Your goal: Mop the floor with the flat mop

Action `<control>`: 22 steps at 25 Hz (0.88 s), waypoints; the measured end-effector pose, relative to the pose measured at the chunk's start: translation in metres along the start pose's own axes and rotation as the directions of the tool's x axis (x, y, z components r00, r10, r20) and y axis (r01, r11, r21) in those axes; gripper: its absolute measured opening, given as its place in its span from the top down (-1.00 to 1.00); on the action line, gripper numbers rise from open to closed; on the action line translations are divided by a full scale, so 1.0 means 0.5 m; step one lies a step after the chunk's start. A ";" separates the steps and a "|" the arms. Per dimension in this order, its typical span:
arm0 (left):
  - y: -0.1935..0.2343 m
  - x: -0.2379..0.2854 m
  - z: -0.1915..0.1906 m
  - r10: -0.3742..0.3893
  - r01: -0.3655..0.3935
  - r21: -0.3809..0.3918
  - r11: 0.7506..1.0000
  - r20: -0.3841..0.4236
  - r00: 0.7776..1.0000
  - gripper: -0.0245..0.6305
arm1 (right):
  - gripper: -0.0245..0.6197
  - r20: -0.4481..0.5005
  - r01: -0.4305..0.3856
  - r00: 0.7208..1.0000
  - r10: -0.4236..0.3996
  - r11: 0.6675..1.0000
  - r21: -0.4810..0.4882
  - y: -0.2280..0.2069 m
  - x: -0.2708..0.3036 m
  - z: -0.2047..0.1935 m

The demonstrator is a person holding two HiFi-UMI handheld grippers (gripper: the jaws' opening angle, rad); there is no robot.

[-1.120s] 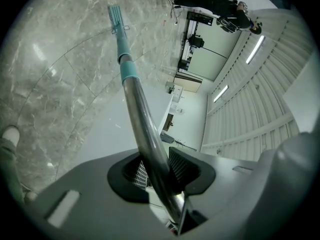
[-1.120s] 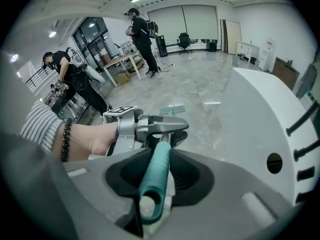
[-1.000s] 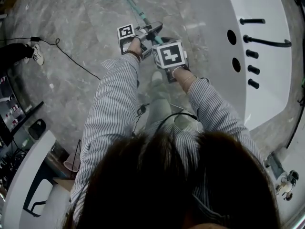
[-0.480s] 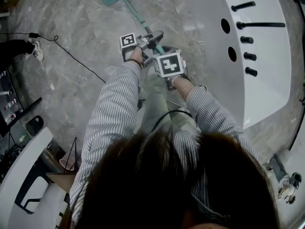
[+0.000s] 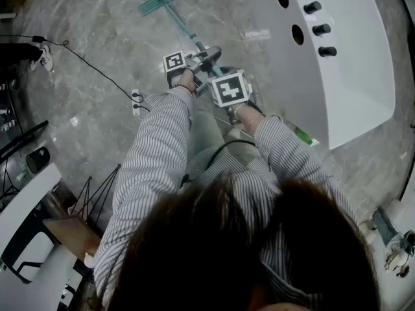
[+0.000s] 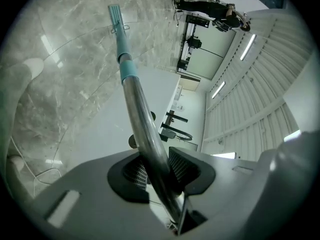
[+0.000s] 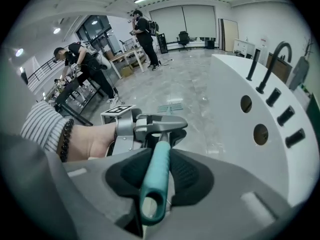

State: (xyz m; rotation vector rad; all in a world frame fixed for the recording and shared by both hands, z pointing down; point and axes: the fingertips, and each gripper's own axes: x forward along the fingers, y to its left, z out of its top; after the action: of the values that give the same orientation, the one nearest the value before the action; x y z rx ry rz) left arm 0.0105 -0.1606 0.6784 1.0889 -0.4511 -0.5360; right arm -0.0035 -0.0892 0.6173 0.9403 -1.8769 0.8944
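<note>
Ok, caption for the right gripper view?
Right tool shut on the mop at its teal grip; left tool clamps it just ahead.

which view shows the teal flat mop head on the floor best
The head view: the flat teal mop head lies on the grey marble floor with its whole width showing. The left gripper view shows it foreshortened at the far end of the metal pole; the right gripper view, only a distant strip.

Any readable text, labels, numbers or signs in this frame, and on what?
No readable text anywhere.
On the left cube and right cube: only black-and-white square patterns, no letters or digits.
On the mop: no print visible.
</note>
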 end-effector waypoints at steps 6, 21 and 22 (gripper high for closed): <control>0.093 -0.010 -0.217 -0.070 0.070 -0.007 0.998 0.049 0.996 0.58 | 0.57 0.003 0.010 1.000 -0.010 1.000 0.018 -0.036 -0.107 -0.229; 0.221 -0.107 -0.633 -0.002 0.002 -0.117 0.993 0.002 1.000 0.65 | 0.57 -0.048 -0.011 0.999 0.016 0.994 0.108 0.009 -0.329 -0.598; 0.224 -0.112 -0.643 0.000 -0.001 -0.121 0.993 -0.002 1.000 0.65 | 0.57 -0.048 -0.011 0.999 0.017 0.993 0.116 0.013 -0.335 -0.607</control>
State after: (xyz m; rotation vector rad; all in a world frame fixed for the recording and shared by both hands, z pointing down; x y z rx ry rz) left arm 0.1762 0.1407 0.6482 0.9725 -0.4117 -0.5548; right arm 0.1614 0.2144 0.5876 0.9665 -1.8077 1.0346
